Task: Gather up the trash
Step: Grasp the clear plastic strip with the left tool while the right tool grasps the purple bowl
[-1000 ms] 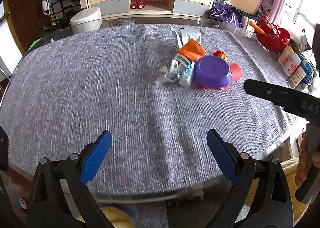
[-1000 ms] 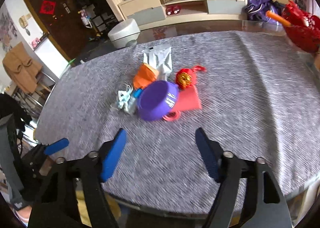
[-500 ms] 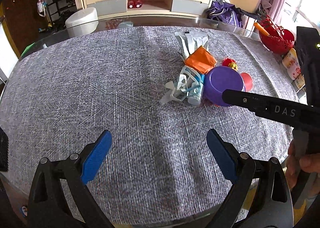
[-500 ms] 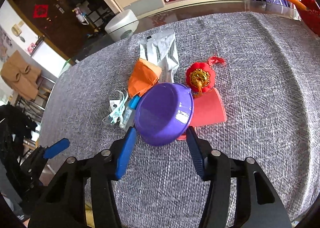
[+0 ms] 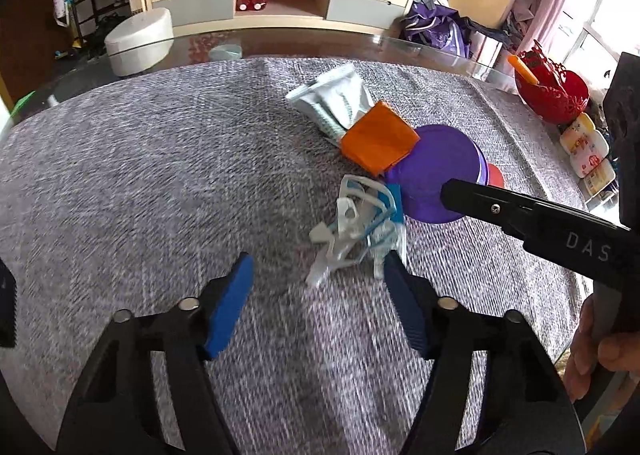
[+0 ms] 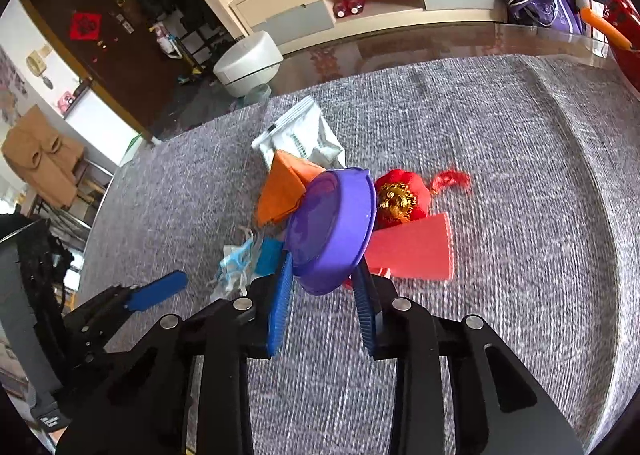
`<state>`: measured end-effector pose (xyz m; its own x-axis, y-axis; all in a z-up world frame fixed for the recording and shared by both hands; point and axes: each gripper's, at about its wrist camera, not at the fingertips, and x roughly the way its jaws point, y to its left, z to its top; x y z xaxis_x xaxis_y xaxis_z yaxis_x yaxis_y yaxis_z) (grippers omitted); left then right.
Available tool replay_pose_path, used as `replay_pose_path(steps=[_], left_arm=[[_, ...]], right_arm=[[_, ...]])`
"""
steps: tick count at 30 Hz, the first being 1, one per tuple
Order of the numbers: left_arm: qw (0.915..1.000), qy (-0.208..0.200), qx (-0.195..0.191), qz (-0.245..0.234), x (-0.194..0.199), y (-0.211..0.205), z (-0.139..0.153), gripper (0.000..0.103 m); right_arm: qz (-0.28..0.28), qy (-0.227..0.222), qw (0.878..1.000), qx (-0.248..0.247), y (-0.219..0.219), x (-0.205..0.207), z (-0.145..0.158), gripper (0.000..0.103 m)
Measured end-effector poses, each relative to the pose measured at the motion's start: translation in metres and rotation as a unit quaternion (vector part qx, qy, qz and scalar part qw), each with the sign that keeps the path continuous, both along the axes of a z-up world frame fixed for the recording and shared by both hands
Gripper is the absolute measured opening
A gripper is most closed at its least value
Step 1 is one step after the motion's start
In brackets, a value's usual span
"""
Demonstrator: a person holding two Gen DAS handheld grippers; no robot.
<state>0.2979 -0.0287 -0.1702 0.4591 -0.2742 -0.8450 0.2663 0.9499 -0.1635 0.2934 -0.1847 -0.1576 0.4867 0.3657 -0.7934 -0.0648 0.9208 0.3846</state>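
R gripper (image 6: 324,279) nearest the lens: jaws have just been closing and now pinch the near rim of the purple bowl (image 6: 332,227), one blue pad at each side of the edge. Bowl is tipped up on its side, mouth toward the left of the right wrist view. Whether it's fully lifted off the cloth I can't tell.

L gripper (image 5: 318,291): jaws have just been narrowing too, but stand apart w/ nothing pinched. The tangle of white/blue plastic bits (image 5: 356,231) lies just ahead of them, its near end reaching between the tips; right pad looks close to it, contact unclear (blurry).

Further out on the grey tablecloth (image 5: 160,175), all in one cluster: orange folded packet (image 5: 378,141) touching the bowl's far side, silver-white foil pouch (image 5: 336,103) behind that. From the right wrist view, a red card (image 6: 412,247) lies flat beside/under the bowl, and a red-gold ornament (image 6: 400,199) sits just behind it w/ a red tassel.

Far edge: red basket (image 5: 554,93) and some bottles at the table's right side, cabinet beyond.

Progress, as a judgement: early. Nothing looks collected yet – no piece sits in the bowl as far as can be seen. Bowl prob. serves as the bin. Left to do: plastic bits, orange packet, pouch, maybe the card. Ornament may not be trash
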Motion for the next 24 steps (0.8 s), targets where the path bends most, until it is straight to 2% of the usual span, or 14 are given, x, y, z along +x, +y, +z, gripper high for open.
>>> replay_pose_path(steps=[2,6,11,17,24], left_arm=[[1.0000,0.004,-0.008,-0.002,0.005,-0.001,-0.003,0.049],[0.9997,-0.003,-0.017,-0.018,0.009,-0.006,-0.001,0.040],[0.9991,-0.019,-0.019,-0.032,0.008,-0.014,0.006,0.014],[0.9985,-0.030,-0.014,-0.043,0.001,-0.024,0.013,0.013],[0.9976,-0.060,-0.005,-0.035,-0.029,-0.021,0.048,0.012]], right_arm=[[0.000,-0.002,1.000,0.000,0.001,0.004,0.000,0.028],[0.006,-0.002,1.000,-0.005,0.002,0.008,0.000,0.018],[0.010,-0.012,1.000,-0.005,0.000,0.003,0.007,0.016],[0.014,-0.030,0.999,-0.012,-0.004,-0.009,0.022,0.015],[0.014,-0.060,0.998,-0.014,-0.008,-0.032,0.055,0.015]])
